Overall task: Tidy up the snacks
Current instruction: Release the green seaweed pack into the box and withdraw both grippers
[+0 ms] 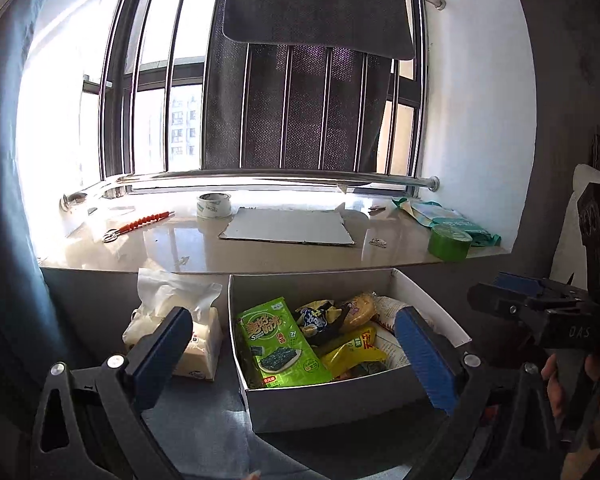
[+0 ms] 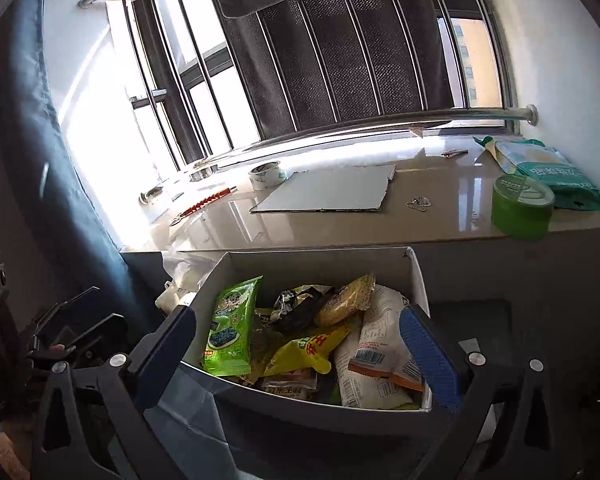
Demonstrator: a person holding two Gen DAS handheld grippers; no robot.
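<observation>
We see a grey cardboard box with white inside walls [image 1: 424,296] sitting on a blue-grey cloth [image 1: 204,432], just below a shiny beige windowsill [image 1: 188,248]. The box is full of snacks. A bright green flat seaweed packet [image 1: 278,344] leans against the left wall of the box. Next to it lies a yellow crinkly snack bag [image 1: 354,354]. Behind those are a dark crumpled wrapper [image 1: 316,318] and a round yellow cake in clear plastic [image 1: 358,308]. From the right wrist camera we also see a big white bag with an orange stripe and a barcode [image 2: 380,348] lying on the right side of the box.

Our left gripper [image 1: 296,344] has its two blue pads spread wide apart. Nothing is between them that they press on; the box sits in front of the gap. Our right gripper [image 2: 296,348] is spread wide too, and it holds nothing. It hangs over the near edge of the box. In the left wrist camera the right gripper shows at the right edge, with a hand [image 1: 556,384] on its grip.

A soft white tissue pack [image 1: 180,332] stands just left of the box.

On the windowsill lie a flat grey piece of cardboard [image 1: 288,230], a white roll of tape [image 1: 214,205], a round green tub [image 1: 449,243], a teal and white pouch [image 1: 452,220] and an orange ridged stick [image 1: 146,222].
</observation>
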